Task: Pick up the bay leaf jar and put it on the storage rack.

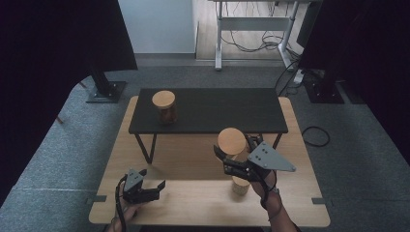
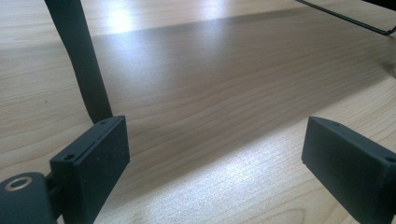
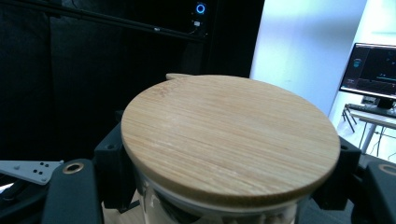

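Right gripper (image 1: 227, 157) clamped on glass jar with bamboo lid (image 1: 231, 141), held above wooden table (image 1: 193, 203), at 5 o'clock from the black shelf (image 1: 212, 110). Left gripper (image 1: 147, 186) jaws apart, holding nothing, at table's 7 o'clock.

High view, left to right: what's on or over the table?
left gripper → jar on the black shelf → jar held in the right gripper. The small jar below the right gripper overlaps it, so I leave it out.

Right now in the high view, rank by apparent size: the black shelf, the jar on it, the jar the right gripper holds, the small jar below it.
1. black shelf
2. held jar and shelf jar: alike; held one is raised nearer the camera
3. small jar, partly hidden
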`<state>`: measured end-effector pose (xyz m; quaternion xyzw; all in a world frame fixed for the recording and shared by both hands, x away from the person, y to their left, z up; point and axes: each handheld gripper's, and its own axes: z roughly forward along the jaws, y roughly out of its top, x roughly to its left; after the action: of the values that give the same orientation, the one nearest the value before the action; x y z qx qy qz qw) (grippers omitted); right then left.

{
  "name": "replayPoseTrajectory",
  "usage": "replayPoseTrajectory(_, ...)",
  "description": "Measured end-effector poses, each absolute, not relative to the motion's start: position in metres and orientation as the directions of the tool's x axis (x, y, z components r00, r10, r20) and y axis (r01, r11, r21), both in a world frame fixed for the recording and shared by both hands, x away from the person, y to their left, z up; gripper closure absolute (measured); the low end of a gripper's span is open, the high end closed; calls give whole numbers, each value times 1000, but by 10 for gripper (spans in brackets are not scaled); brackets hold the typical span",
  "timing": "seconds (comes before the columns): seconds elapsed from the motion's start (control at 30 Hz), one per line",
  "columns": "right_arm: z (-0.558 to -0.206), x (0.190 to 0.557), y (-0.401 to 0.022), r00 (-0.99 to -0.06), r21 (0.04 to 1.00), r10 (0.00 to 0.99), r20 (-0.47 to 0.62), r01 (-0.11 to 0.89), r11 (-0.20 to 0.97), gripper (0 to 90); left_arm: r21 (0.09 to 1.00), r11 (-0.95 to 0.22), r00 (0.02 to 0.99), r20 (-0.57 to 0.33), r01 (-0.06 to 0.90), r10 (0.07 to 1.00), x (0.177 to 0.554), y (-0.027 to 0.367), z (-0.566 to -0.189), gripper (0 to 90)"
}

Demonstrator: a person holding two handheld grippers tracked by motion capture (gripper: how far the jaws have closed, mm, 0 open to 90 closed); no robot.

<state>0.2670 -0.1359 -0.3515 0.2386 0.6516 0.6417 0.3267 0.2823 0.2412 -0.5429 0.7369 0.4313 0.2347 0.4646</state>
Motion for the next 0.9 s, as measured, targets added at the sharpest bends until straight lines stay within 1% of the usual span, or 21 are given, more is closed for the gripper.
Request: replayPoseTrajectory(0.9, -341, 287, -131, -671, 990, 728, -143, -109, 94, 254, 887, -195, 519, -56, 418, 853, 282, 241, -543, 70)
